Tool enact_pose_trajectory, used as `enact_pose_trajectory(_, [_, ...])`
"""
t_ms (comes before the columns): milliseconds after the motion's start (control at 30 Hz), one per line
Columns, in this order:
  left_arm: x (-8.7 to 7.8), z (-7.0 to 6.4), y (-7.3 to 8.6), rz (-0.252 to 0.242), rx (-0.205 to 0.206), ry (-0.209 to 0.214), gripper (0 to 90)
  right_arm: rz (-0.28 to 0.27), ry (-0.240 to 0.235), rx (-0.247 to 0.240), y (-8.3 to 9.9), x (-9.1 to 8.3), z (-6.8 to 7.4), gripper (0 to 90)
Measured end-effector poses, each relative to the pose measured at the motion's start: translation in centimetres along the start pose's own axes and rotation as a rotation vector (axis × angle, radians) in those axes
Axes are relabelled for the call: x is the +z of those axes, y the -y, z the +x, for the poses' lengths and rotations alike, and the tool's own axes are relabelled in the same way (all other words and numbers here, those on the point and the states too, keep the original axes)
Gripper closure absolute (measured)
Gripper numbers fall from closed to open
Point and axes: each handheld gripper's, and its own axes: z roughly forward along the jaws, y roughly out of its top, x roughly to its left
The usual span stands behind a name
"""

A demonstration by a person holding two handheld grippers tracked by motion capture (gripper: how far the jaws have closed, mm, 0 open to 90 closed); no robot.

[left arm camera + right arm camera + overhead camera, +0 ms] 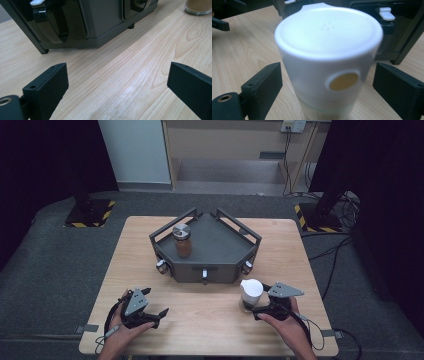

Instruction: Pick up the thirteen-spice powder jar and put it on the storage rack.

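Tray (220, 250) holds a brown-filled jar (182, 240); both claws gape, right (327, 82) flanking a white-lidded jar (329, 57).

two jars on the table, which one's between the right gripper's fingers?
The white-capped jar on the bare tabletop, standing between the open right gripper. The other, a metal-lidded jar of brown contents, sits up in the dark tray.

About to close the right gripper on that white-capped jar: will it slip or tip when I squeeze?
The white-capped jar looks tall for its base, so a high push may tip it. Its cap looks smooth and rounded, probably slippery; gripping lower may hold better. The right gripper stands open around it, jaws apart from its sides.
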Motion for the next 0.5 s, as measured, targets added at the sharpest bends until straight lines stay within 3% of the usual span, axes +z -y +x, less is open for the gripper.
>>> enact_pose_trajectory(267, [-0.08,0.14,0.1,0.002,-0.004,-0.004,3.0,0.016,-0.016,-0.026,-0.42,0.96,-0.08,18.7])
enact_pose_trajectory(500, [0.0,0.21,0.08,0.008,-0.004,-0.008,3.0,0.004,-0.01,-0.034,-0.12,0.73,-0.17,28.3])
